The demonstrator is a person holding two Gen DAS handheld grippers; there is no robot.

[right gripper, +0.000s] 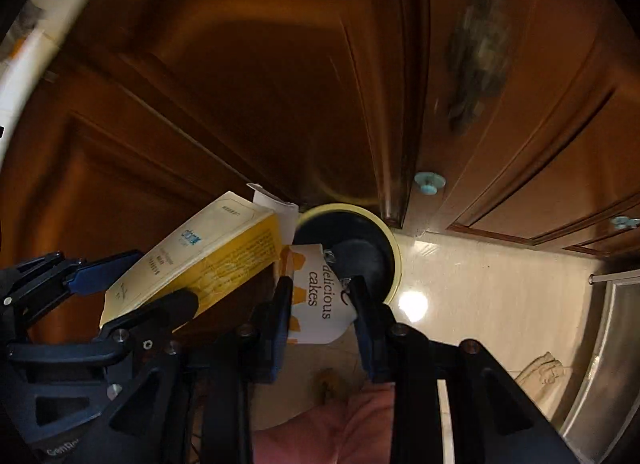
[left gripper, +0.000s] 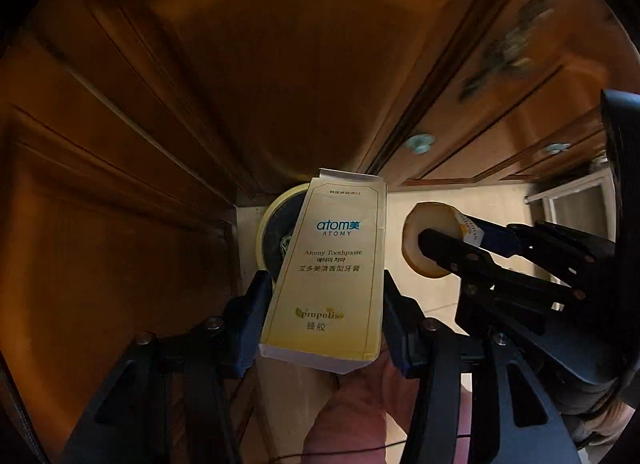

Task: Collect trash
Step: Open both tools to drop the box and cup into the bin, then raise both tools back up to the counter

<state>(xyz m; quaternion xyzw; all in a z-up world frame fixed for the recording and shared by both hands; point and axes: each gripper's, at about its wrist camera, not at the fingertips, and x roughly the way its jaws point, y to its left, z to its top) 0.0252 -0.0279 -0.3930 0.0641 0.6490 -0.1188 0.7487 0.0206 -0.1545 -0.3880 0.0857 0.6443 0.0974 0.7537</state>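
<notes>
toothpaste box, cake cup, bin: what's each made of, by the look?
Toothpaste box: thin printed paperboard, slight sheen; folded white end flaps and sharp creases show it.
Cake cup: likely printed paper with a pale rim; it bends between the pads.
Bin: yellow rim probably plastic, smooth and even; inside dark, possibly a liner, unclear.

Your right gripper (right gripper: 320, 300) clamps the cup (right gripper: 320, 304) ("delicious cakes") above the bin (right gripper: 394, 252); the left gripper (right gripper: 132, 288) grips the box (right gripper: 192, 260).

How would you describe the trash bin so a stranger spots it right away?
Look along the wooden cabinets to where they meet the pale floor. The bin stands there beside a cabinet door, round, with a yellowish rim and dark inside, the only open container on the floor.
</notes>
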